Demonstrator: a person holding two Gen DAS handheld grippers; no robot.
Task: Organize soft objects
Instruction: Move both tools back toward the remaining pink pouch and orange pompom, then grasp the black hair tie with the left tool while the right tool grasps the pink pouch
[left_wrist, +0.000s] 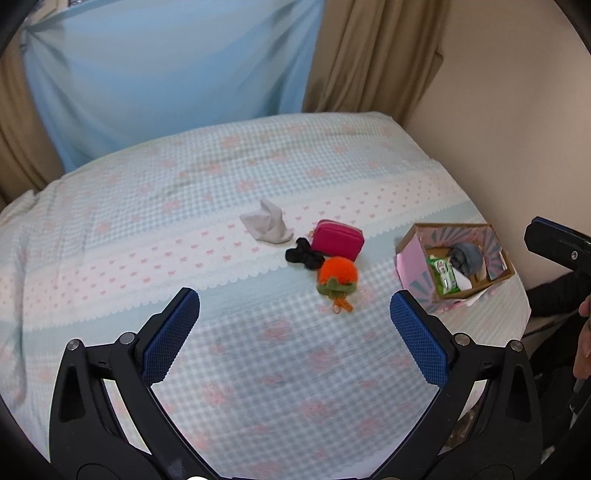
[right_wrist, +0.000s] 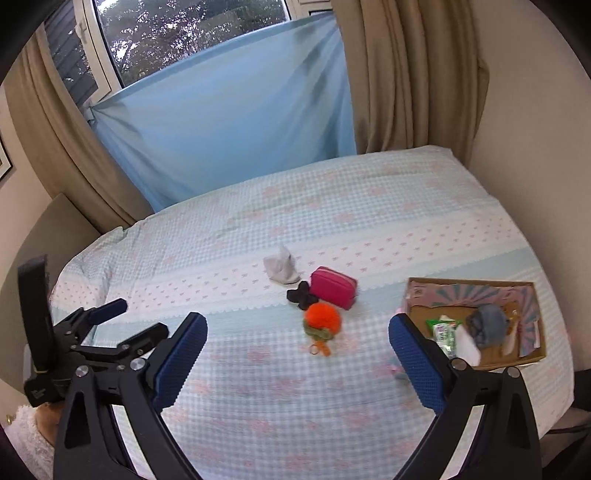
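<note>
Spread blue-padded fingers of the left gripper (left_wrist: 294, 308) frame the foreground, empty and held above the bed (left_wrist: 147, 229); the right gripper (right_wrist: 297, 332) hangs likewise wide apart with nothing between its pads, the two tools side by side at the near edge; beyond them the checked quilt carries a cardboard box (right_wrist: 532, 314) at the right, already holding a grey cloth and a green packet; well apart from it to the left sits a tight cluster: a pink pouch (right_wrist: 334, 287), long axis running left to right, a crumpled white cloth (right_wrist: 281, 270) behind it, an orange knitted toy (right_wrist: 320, 318) nearest the tools, and a black scrunchie (right_wrist: 300, 294) touching pouch and toy; the toy lies straight ahead of both grippers, its key ring pointing back toward them, and the right gripper, on the box side, looks better placed to carry it across.
</note>
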